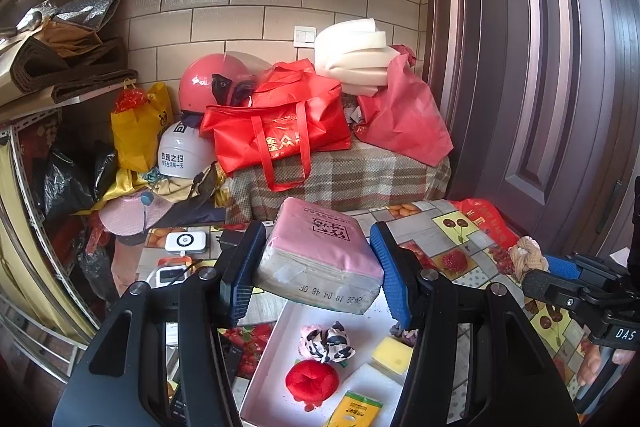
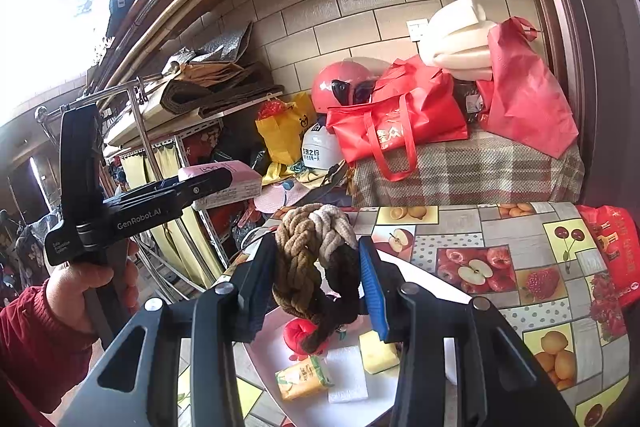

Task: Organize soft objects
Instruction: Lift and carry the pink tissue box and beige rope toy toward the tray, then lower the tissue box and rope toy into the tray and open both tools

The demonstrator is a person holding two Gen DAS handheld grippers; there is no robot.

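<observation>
Two tongs are held up over a white tray (image 1: 276,351) on the fruit-patterned worktop (image 2: 500,239), each closed on a soft thing.

The left tongs (image 1: 316,267) are seen from their own camera pointing forward and level, the blue pads (image 1: 394,281) pressed against the two sides of a pink tissue pack (image 1: 320,255), which is lifted clear above the tray's far end. In the right wrist view the same tongs (image 2: 208,183) are seen side-on at the left, carried by a hand (image 2: 80,287) in a red sleeve wrapped around the grip from below, with the pack (image 2: 224,183) held out ahead of it.

In the tray beneath, a cow-print scrunchie (image 1: 326,343), a red ball (image 1: 312,379), a yellow sponge (image 1: 392,355) and a yellow packet (image 1: 356,411) are laid near one another; a white foam pad (image 2: 348,373) is seen beside the sponge.

The right tongs (image 2: 318,275) are narrowed on a braided rope knot (image 2: 308,251), brown, cream and black, which is gripped at its sides and hangs down towards the red ball; whether it touches the ball cannot be told. From the left wrist camera these tongs (image 1: 536,267) enter from the right edge, level, with the knot (image 1: 528,255) at their tip above the worktop.
</observation>
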